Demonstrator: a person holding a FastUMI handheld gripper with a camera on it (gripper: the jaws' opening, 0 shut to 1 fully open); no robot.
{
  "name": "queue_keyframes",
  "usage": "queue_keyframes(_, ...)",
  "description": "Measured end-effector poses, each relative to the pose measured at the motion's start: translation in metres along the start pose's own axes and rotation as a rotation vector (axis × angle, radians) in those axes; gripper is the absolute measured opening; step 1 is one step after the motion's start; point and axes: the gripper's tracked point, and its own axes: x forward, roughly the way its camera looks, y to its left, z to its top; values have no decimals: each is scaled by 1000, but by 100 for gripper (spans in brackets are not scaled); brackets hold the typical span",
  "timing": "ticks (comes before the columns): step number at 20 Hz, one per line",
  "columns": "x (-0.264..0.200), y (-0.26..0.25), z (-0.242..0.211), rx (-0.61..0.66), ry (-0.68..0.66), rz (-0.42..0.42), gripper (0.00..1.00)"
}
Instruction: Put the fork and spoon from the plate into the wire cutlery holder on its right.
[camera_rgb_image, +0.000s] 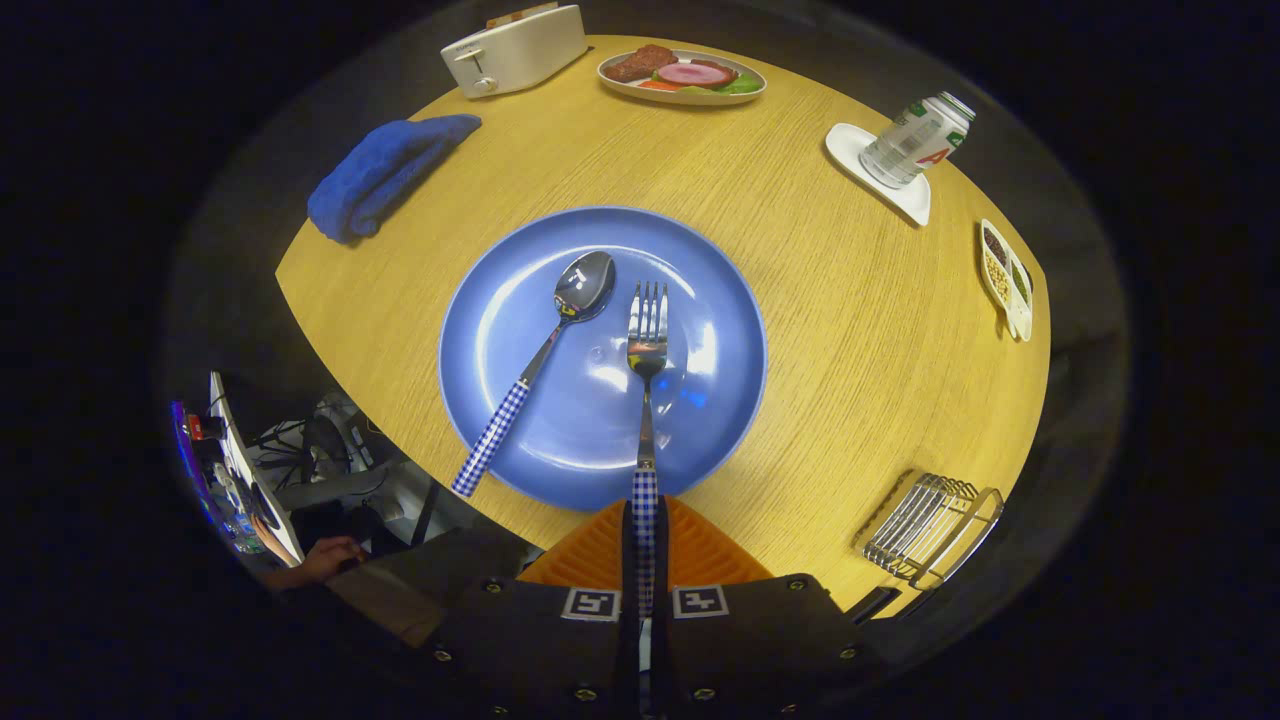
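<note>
The round wooden table (850, 330) fills most of the frame, with the blue plate (520, 420) at its centre and the wire cutlery holder (930, 528) at lower right, near the table's edge. On the plate the spoon (545, 350) lies to the left, handle past the rim, while the fork (646, 380) lies down the middle with its checked handle running back between the fingers of the gripper (645, 560), which are closed tight on it at bottom centre. The grip sits at the handle's far end, so the heavy tines could droop or twist during the swing right, then catch on the holder's wires or knock it off the edge.
</note>
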Motion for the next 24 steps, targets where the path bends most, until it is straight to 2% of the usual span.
queue_keyframes(11, -75, -45, -52, 63, 54, 90, 5)
queue_keyframes(24, -136, -110, -122, 99, 132, 73, 5)
